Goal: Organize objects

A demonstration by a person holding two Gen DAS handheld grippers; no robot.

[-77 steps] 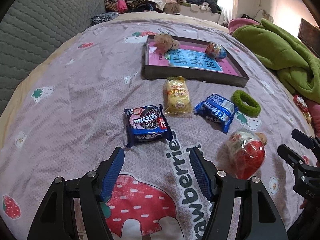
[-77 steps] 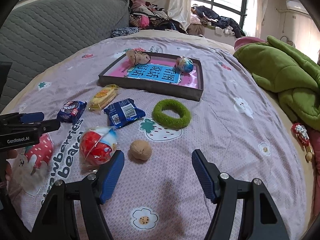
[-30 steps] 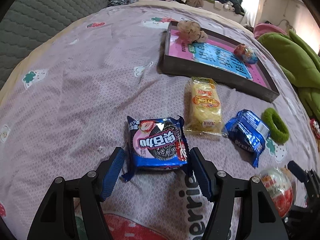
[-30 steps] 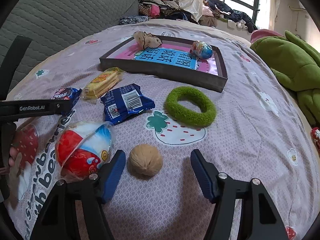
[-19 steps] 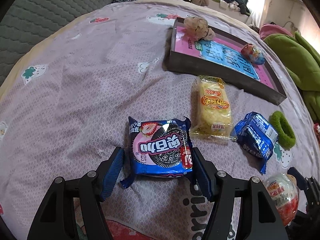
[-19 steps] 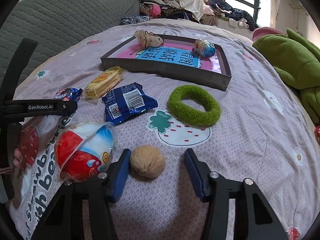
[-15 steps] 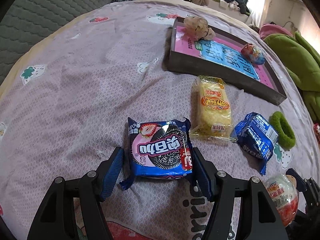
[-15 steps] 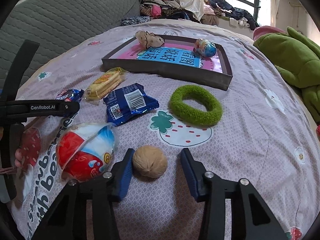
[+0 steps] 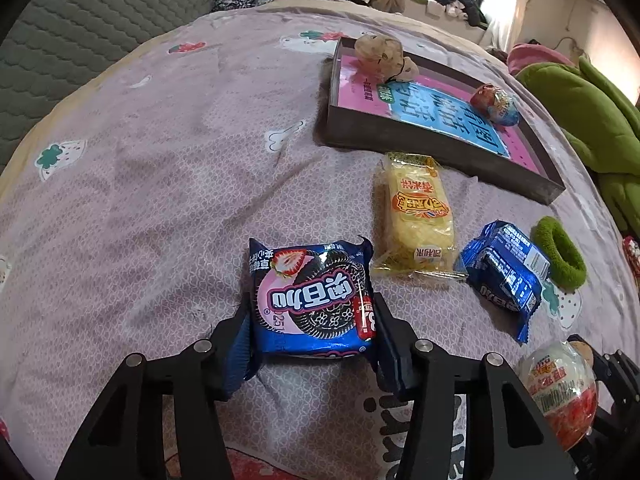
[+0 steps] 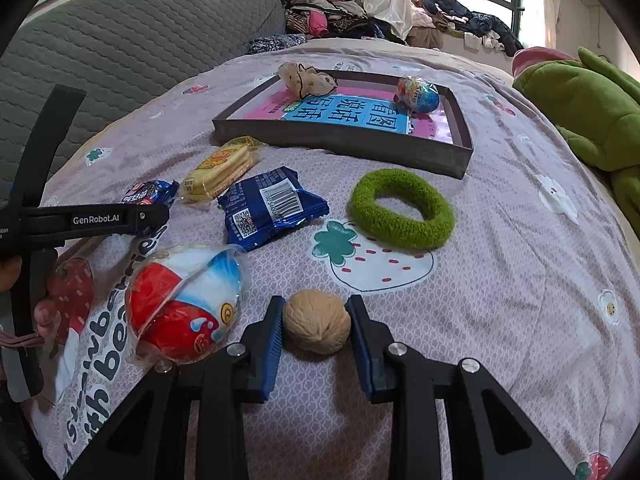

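Note:
A blue and pink cookie packet lies on the strawberry-print bedspread, between the blue pads of my left gripper. The jaws are closing and both pads touch the packet's sides. In the right wrist view a tan walnut sits between the pads of my right gripper, whose jaws are also closing and touch it on both sides. Farther back stands a dark tray with a pink and blue sheet, holding a foil egg and a small plush toy.
A yellow wafer pack, a blue snack packet and a green fuzzy ring lie between the grippers and the tray. A red, white and blue wrapped ball lies left of the walnut. A green blanket is at the right.
Both grippers came forward over their objects. The left jaws then narrowed onto the cookie packet, and the right jaws narrowed onto the walnut. The other objects stayed put.

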